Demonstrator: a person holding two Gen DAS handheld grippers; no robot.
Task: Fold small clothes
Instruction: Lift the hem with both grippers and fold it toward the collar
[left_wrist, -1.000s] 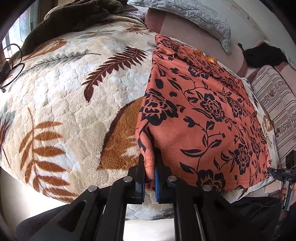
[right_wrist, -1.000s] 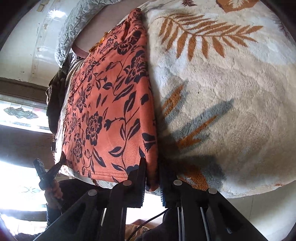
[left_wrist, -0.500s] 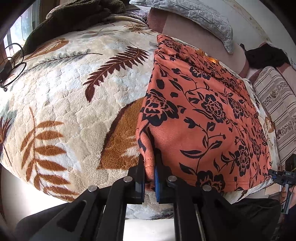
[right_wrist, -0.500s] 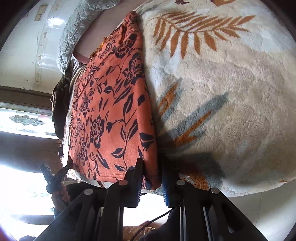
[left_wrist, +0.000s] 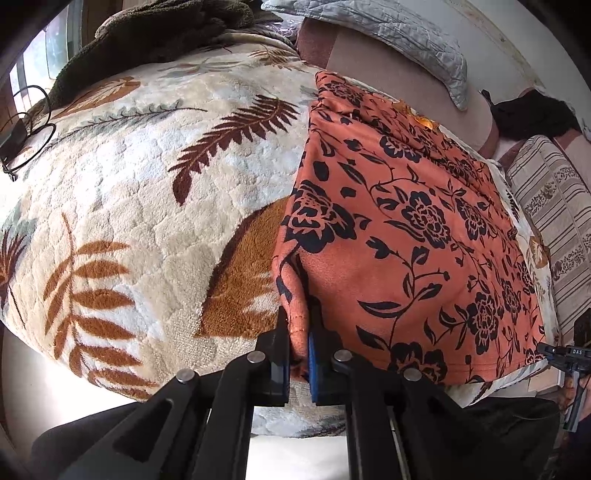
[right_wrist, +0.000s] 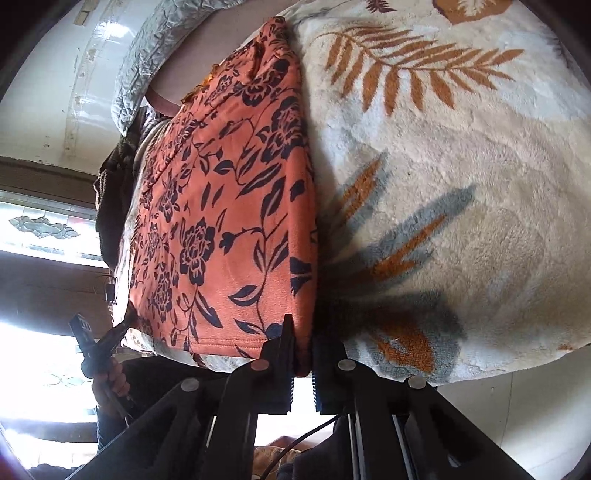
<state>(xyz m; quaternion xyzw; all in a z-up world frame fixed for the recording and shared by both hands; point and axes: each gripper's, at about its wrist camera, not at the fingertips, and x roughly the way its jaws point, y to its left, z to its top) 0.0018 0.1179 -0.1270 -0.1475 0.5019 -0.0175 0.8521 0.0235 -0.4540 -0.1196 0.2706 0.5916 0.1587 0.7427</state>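
A big, fluffy cream blanket with brown and grey leaf shapes (left_wrist: 140, 206) is covering the bed. Behind it, a grey quilted pillow (left_wrist: 399, 37) is leaning by the pale wall, and a striped cushion (left_wrist: 554, 221) is sitting off to one side. A dark brown furry cover (left_wrist: 155, 33) is bunched up at the far end, and a thin black wire (left_wrist: 26, 136) is lying near it.

The soft orange cloth with black flowers (left_wrist: 406, 229) is lying flat on the blanket, close to the near edge of the bed. One near corner is puckering up.

The left gripper (left_wrist: 298, 347) is squeezing that puckered corner tight. The right gripper (right_wrist: 303, 354) is pinching the other near corner; its jaws have just been closing, and the cloth is between them. A hand (right_wrist: 110, 384) is holding the other tool's handle.
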